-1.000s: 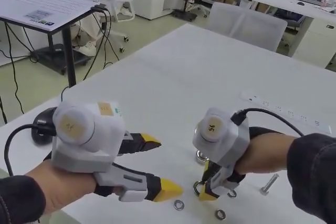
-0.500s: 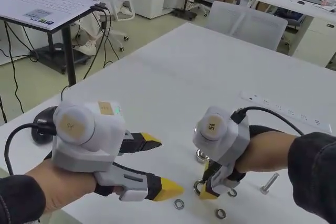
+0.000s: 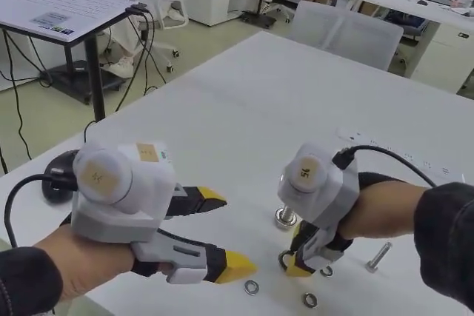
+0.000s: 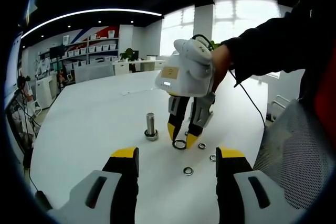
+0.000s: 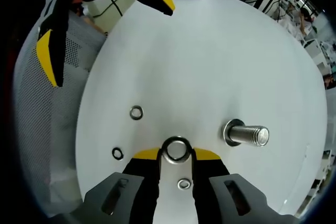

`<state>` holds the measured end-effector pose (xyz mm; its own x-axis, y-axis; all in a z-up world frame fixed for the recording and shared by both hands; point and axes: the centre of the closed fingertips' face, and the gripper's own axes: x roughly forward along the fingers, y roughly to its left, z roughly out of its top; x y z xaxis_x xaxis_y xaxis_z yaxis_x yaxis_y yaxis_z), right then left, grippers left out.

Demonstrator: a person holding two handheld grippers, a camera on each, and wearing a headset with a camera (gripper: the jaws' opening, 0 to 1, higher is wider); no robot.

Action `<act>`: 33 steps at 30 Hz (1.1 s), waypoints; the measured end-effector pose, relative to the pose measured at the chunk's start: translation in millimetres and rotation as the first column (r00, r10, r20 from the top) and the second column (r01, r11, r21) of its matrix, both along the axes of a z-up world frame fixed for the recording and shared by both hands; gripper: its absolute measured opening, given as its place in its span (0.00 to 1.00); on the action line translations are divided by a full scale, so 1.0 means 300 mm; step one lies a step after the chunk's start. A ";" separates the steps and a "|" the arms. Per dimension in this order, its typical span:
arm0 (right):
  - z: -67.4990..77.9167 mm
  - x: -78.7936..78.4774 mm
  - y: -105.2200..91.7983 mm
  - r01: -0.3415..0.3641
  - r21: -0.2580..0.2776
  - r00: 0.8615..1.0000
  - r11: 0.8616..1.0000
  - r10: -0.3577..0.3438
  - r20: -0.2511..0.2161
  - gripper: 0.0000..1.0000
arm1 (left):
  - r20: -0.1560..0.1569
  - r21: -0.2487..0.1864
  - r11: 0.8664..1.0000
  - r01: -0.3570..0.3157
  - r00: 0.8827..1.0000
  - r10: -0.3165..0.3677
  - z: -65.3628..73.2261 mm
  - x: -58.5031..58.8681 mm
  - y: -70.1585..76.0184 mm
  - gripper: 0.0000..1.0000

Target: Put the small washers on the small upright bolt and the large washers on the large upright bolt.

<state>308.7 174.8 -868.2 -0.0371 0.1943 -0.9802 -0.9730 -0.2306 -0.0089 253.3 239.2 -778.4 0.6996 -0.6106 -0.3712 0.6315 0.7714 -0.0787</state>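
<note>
Right gripper (image 5: 176, 153) of mine is clamped on a big washer (image 5: 177, 149), pinched between its yellow tips low over the white table (image 3: 244, 109), near the upright bolt (image 5: 244, 133) but not touching it. Left gripper (image 3: 229, 231) hangs wide open alongside. Three loose washers (image 3: 252, 287) lie close by.

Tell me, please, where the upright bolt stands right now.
In the head view the upright bolt stands on the white table, just beyond the right gripper, which holds a washer.
</note>
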 end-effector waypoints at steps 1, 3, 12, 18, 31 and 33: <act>0.007 0.003 -0.002 0.001 0.003 1.000 1.000 -0.001 0.003 0.24 | -0.001 0.000 1.000 0.000 1.000 0.000 0.000 0.000 0.000 0.58; 0.017 0.006 -0.008 0.005 0.004 1.000 1.000 -0.005 0.003 0.24 | 0.000 0.002 1.000 0.001 1.000 -0.001 0.000 0.000 -0.001 0.58; 0.086 0.035 -0.032 0.019 0.031 0.999 0.999 -0.020 0.030 0.24 | 0.000 0.002 1.000 0.002 1.000 -0.002 0.000 -0.001 -0.001 0.58; 0.128 0.043 -0.034 0.017 0.050 0.999 0.999 -0.019 0.044 0.24 | 0.000 0.003 1.000 -0.001 1.000 0.001 0.002 0.000 0.000 0.58; 0.253 0.108 0.003 0.014 0.109 0.995 0.994 -0.025 0.101 0.24 | 0.003 0.002 1.000 -0.008 1.000 0.008 0.004 0.003 0.006 0.58; 0.262 0.118 0.010 0.014 0.113 0.994 0.994 -0.026 0.107 0.24 | 0.005 0.001 1.000 -0.011 1.000 0.011 0.005 0.004 0.007 0.58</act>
<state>344.1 177.9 -789.7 0.0733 0.3023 -0.9504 -0.9694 -0.2024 -0.1392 254.6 241.4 -777.0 0.7078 -0.6027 -0.3685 0.6235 0.7782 -0.0752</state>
